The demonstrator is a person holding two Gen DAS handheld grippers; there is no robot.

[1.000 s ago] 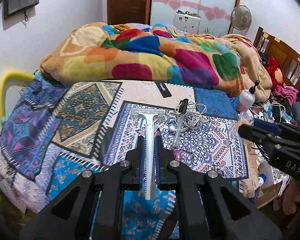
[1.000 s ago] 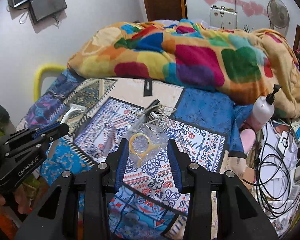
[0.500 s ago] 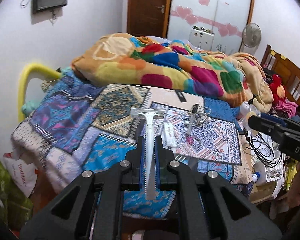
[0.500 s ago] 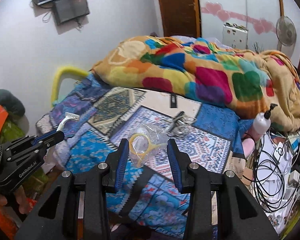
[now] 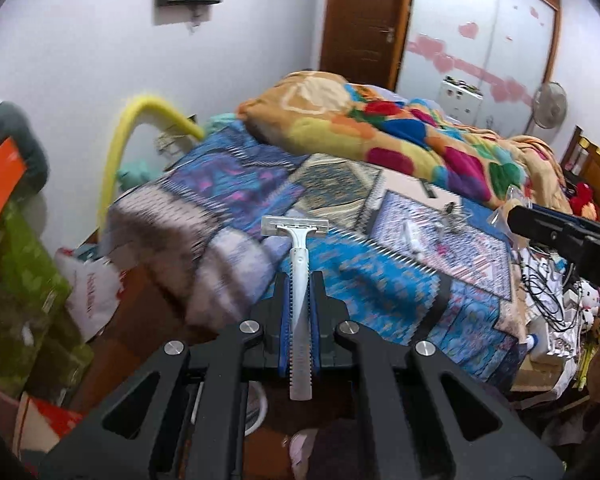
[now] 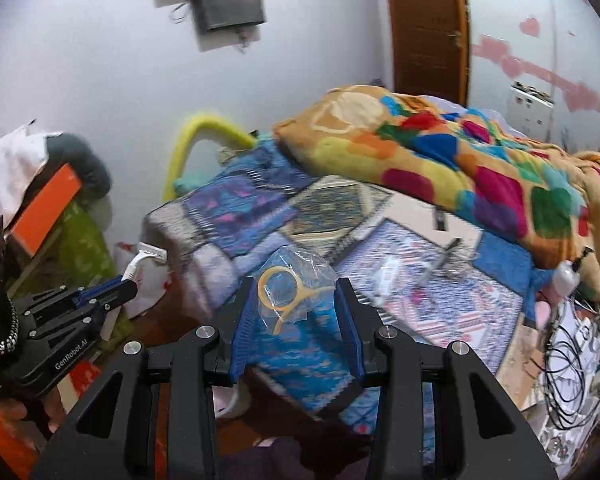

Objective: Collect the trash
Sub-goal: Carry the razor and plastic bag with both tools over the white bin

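Right now the left gripper is clamped on a white disposable razor, its blue pads pressed against the handle on both sides; the razor stands upright between the jaws with its blade head at the top and the handle end sticking out below the pads. From the right wrist view the same razor pokes out past the left gripper, off to the left and above the floor clutter rather than over the bed.

The right gripper holds a crumpled clear plastic bag with a yellow ring-shaped piece inside it. The bag sits between the blue pads and touches both, though the jaws stand fairly wide apart around it, so the grip looks loose but closed on the plastic. In the left wrist view only the tip of the right gripper shows at the right edge, with a bit of clear plastic at its end.

Both grippers are held off the near corner of the bed, which is covered in a patterned blue patchwork sheet. A bright multicoloured blanket is heaped further back. A few small items lie on the sheet, too blurred to name. A yellow padded rail curves up beside the bed against the white wall, and a white plastic bag lies on the floor below it
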